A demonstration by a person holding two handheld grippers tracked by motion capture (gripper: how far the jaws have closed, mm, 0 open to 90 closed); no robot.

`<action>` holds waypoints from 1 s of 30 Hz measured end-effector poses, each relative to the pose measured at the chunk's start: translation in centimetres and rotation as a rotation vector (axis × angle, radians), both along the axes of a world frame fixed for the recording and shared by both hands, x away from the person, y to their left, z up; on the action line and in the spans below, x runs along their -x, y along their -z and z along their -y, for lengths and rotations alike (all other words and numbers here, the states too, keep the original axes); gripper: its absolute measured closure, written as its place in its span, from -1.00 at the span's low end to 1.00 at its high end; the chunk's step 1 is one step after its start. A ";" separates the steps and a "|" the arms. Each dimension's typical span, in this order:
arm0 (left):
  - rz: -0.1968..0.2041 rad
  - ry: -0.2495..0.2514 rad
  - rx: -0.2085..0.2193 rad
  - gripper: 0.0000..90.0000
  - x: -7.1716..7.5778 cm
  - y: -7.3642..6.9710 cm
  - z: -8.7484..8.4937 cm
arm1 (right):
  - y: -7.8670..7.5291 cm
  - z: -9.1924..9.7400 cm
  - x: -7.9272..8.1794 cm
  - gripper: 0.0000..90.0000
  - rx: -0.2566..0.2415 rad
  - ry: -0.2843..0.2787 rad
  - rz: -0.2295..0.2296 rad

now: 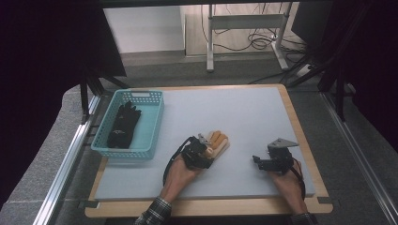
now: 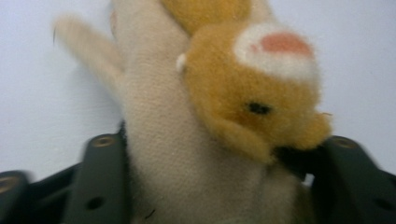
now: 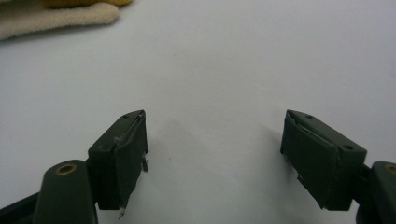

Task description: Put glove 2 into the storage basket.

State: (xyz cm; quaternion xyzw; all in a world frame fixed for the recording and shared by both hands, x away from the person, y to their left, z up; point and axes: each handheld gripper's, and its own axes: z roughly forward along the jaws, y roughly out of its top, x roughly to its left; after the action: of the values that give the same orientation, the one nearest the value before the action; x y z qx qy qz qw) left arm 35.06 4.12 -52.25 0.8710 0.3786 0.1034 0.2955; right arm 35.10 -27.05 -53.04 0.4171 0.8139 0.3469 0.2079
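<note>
A cream-and-orange plush glove (image 1: 218,141) lies on the grey mat (image 1: 244,112) near its middle. My left gripper (image 1: 204,149) is at the glove's near end, shut on it. In the left gripper view, the two black jaws press the cream fabric (image 2: 187,163) from both sides, with an orange plush face (image 2: 252,88) just above the right jaw. My right gripper (image 1: 257,161) rests to the right of the glove and apart from it. Its jaws (image 3: 214,135) stand open over bare mat, and a cream tip of the glove (image 3: 56,16) shows at the top left.
A teal plastic basket (image 1: 156,123) sits on the mat's left side with a black glove (image 1: 123,124) inside. The mat lies on a wooden tabletop (image 1: 309,154). Metal rails run along both sides, and a desk frame and cables stand beyond the far edge.
</note>
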 end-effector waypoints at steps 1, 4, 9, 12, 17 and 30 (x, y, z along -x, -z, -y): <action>-0.005 0.000 0.006 0.05 0.0 -0.1 -0.1 | 0.0 0.0 0.0 -0.50 0.000 0.000 0.000; -0.020 0.003 0.029 0.22 -0.1 -0.2 -0.4 | 0.0 0.0 0.0 -0.50 0.000 0.000 0.000; -0.015 0.012 0.045 0.34 -0.1 -0.8 -0.8 | 0.0 0.0 0.0 -0.50 0.000 0.001 0.000; 0.002 0.008 0.051 0.37 -0.1 -1.4 -1.2 | 0.0 0.0 0.0 -0.50 0.000 0.000 0.000; 0.017 -0.008 0.061 0.37 -0.3 -2.7 -1.9 | 0.0 0.0 0.0 -0.50 0.000 0.001 -0.001; 0.043 -0.075 0.050 0.37 -1.7 -6.0 -4.9 | 0.0 0.0 0.0 -0.50 0.000 0.001 -0.001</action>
State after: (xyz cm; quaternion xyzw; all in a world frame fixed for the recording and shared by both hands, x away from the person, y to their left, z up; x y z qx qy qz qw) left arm 36.77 9.05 -46.21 0.8461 0.4070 0.1236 0.3213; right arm 35.09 -27.06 -53.04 0.4177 0.8138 0.3467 0.2078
